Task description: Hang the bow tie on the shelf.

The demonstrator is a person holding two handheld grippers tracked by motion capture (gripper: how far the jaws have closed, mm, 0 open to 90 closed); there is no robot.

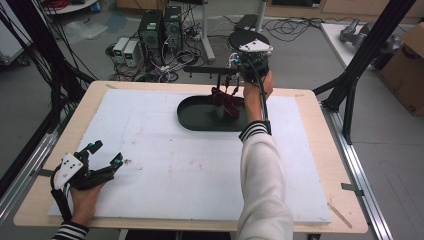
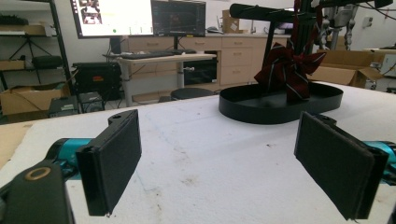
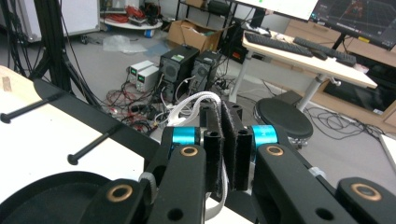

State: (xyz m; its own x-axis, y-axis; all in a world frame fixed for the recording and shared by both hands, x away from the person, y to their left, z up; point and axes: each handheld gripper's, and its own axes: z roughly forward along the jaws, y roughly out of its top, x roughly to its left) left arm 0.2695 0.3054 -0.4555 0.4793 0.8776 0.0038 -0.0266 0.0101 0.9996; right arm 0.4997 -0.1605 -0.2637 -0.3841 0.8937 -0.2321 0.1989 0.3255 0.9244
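A white foam sheet point(image 1: 165, 165) covers a wooden table point(image 1: 320, 150). Beyond the far edge, computer towers point(image 1: 161, 27) and tangled cables sit on a grey floor, with a round stool point(image 1: 246, 37) to their right; a cardboard box point(image 1: 407, 65) stands at far right.

A black oval tray point(image 1: 197, 116) lies far of centre on the sheet. In it stands a rack, and a dark red striped cloth point(image 2: 289, 70) hangs from it.

The left gripper point(image 1: 102, 156) rests near left, jaws wide apart and empty. The right gripper point(image 3: 224, 149) is raised above the tray's far right, jaws pressed on a white cord point(image 3: 191, 105).
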